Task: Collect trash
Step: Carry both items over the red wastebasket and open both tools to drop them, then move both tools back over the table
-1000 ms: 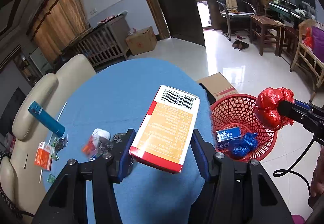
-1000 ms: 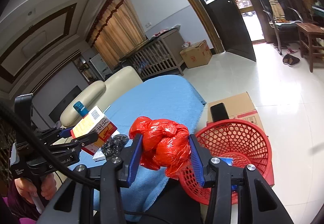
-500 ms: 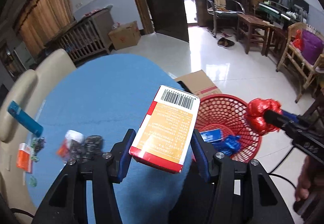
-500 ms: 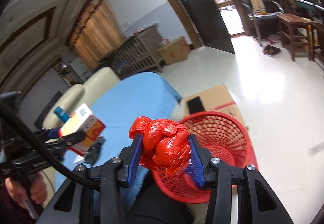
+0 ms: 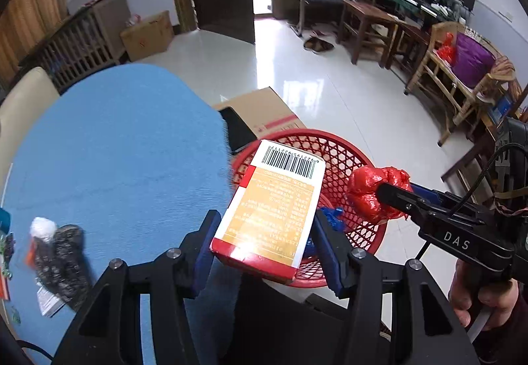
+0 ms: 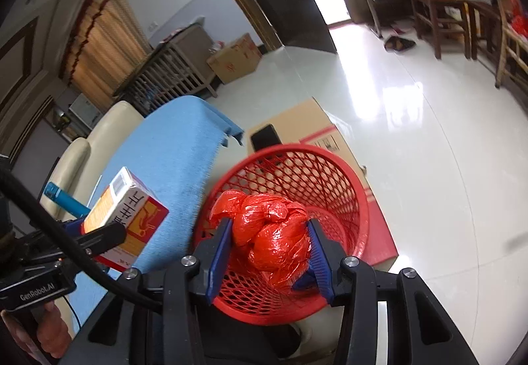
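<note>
My left gripper (image 5: 264, 243) is shut on an orange and white carton (image 5: 270, 210) with a barcode, held over the near rim of a red mesh basket (image 5: 343, 160) on the floor. In the right wrist view my right gripper (image 6: 269, 241) is shut on a crumpled red plastic bag (image 6: 270, 233), hanging above the same basket (image 6: 297, 173). The carton (image 6: 125, 220) shows at the left there, over the edge of the blue-covered table (image 6: 171, 160). From the left wrist view the red bag (image 5: 373, 193) sits over the basket's right rim. Blue wrappers (image 5: 333, 220) lie inside the basket.
A black wrapper with a white wad (image 5: 56, 246) and other scraps stay on the blue table (image 5: 115, 150). A cardboard box (image 5: 264, 111) with a phone on it stands behind the basket. A blue tube (image 6: 66, 198) lies near the cream sofa (image 6: 99, 140). Wooden chairs stand far right.
Both grippers have dropped and tilted downward toward the red basket, keeping their loads. The carton has shifted from above the table to above the basket's rim, and the red bag now hangs over the basket.
</note>
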Tool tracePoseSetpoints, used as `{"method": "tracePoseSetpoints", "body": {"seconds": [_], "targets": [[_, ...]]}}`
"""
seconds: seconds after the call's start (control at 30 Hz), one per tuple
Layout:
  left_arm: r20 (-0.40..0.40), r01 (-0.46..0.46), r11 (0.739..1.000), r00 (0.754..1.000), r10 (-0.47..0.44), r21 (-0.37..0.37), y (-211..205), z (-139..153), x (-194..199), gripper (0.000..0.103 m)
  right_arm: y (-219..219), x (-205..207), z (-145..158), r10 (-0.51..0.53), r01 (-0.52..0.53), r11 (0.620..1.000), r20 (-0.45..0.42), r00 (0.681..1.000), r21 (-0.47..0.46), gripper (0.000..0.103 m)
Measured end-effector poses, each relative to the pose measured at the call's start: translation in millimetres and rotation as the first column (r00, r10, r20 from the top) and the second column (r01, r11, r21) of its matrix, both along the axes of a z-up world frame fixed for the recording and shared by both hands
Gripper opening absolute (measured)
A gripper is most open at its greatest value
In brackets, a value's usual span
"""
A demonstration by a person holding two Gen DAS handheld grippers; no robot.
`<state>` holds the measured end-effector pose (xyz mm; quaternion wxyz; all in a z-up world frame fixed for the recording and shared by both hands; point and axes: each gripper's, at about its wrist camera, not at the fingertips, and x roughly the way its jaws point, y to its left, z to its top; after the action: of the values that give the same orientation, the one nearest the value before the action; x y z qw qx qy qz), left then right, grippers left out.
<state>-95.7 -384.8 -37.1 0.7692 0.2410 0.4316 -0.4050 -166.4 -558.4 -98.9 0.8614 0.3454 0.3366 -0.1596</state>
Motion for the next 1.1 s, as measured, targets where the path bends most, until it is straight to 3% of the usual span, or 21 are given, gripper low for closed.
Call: {"method": "tracePoseSetpoints", "body": {"seconds": [0.27,0.43,0.53,0.8,0.9,1.1], "targets": [[-0.038,0.044,0.999,0.998,-0.044,-0.001,-15,-17,2,0.058,-9,2,-19,-0.015,0.016,0.999,-0.050,0.999,0.031,0.050],[-0.037,0.031,1.000,0.999,-0.031,-0.003,-3,-16,7,0.058,-14,6,-23,-0.024,0.027,0.998,-0.059,0.998,0.064,0.053],[-0.032,0.001,1.000,0.999,-0.002,-0.016,12,-8,13,0.060,-13,7,-20,-0.025,0.029,0.997,-0.052,0.998,0.065,0.057],[0.047,-0.113,0.991,0.992,0.116,-0.064,62,26,20,0.064,4,15,-1,0.010,-0.009,0.999,-0.019,1.000,0.033,0.057],[0.073,-0.155,0.983,0.984,0.162,-0.100,85,40,21,0.069,17,20,11,0.045,-0.045,0.999,-0.005,0.999,-0.003,0.057],[0.083,-0.253,0.954,0.960,0.268,-0.160,130,58,32,0.070,43,30,33,0.107,-0.105,0.992,0.012,0.994,-0.075,0.057]]}}
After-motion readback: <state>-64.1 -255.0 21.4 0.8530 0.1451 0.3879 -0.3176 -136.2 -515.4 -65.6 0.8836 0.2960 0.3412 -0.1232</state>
